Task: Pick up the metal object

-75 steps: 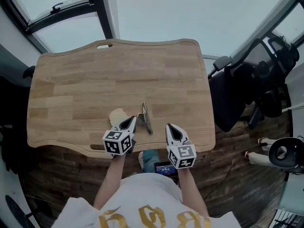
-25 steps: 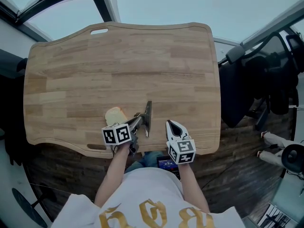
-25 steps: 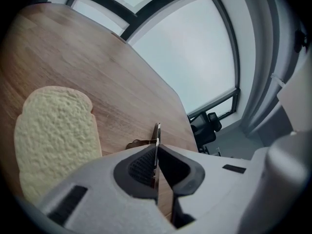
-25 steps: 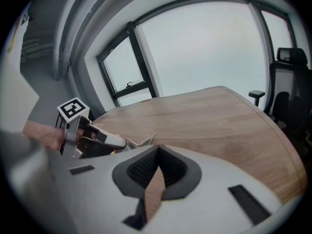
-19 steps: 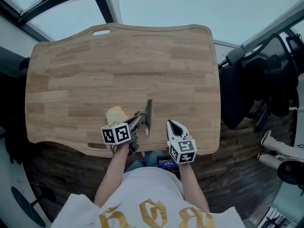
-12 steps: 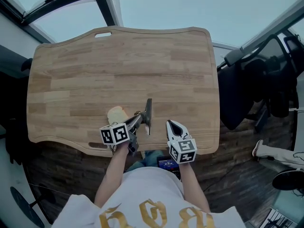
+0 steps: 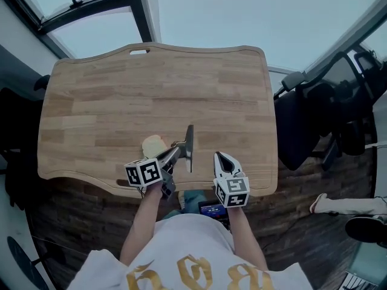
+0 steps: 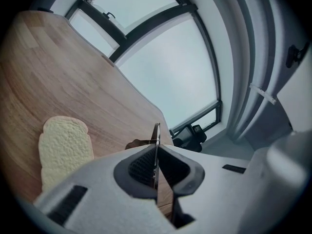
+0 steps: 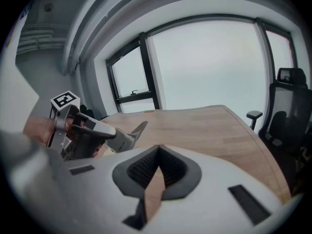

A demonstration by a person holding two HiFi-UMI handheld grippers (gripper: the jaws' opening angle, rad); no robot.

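Observation:
The metal object (image 7: 189, 148), a thin flat steel blade with a small handle, is clamped edge-on between the jaws of my left gripper (image 7: 173, 154). In the left gripper view the blade (image 8: 156, 136) runs straight up the middle of my left gripper (image 8: 156, 165). The right gripper view shows that gripper (image 9: 123, 138) from the side, with the blade's tip (image 9: 139, 128) raised off the wood. My right gripper (image 7: 221, 160) hovers over the table's near edge, a little right of the blade, shut with nothing in it (image 9: 156, 171).
A slice of bread (image 7: 153, 144) lies on the wooden table (image 7: 121, 95) just left of the blade, also in the left gripper view (image 8: 63, 147). A black office chair (image 7: 305, 122) stands off the right edge. Windows lie beyond the far edge.
Three seconds ago the blade lay tilted on the table beside my left gripper; now it is clamped and points straight away. Over the last second only the head view shifted.

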